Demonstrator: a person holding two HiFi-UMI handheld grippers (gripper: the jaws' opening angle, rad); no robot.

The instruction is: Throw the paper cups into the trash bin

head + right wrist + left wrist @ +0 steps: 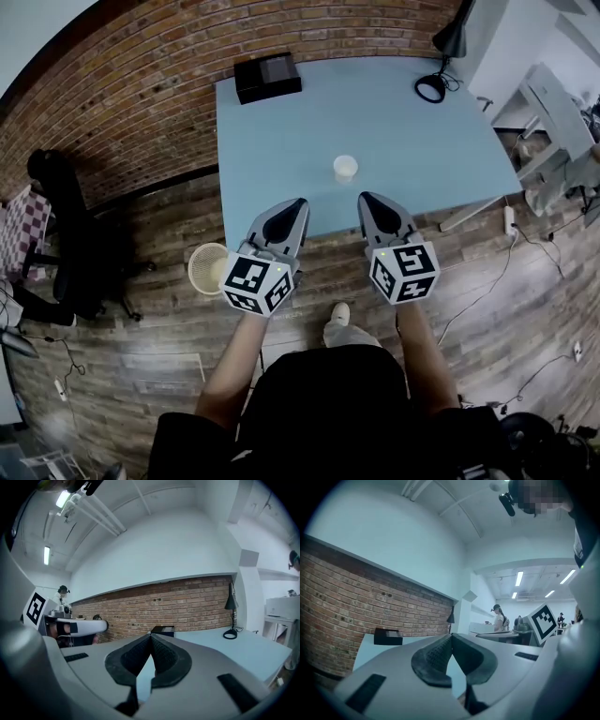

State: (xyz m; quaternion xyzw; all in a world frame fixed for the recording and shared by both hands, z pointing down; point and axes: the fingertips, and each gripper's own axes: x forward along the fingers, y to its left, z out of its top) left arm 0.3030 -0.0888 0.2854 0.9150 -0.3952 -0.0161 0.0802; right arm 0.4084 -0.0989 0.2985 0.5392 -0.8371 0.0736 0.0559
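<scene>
Head view looks steeply down; both gripper views skim the table [375,122].

Brick wall [141,84], wood-plank floor [141,342], pale blue table [394,112], black chair [67,234]

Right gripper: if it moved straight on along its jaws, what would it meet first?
Probably the paper cup, just ahead of the right gripper in the head view. Height is unclear: its own view shows no cup, with the black box and brick wall ahead, so it might pass over.

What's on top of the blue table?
A white paper cup, a black box and a black desk lamp. The left gripper and right gripper hide bits of the table's near edge.
</scene>
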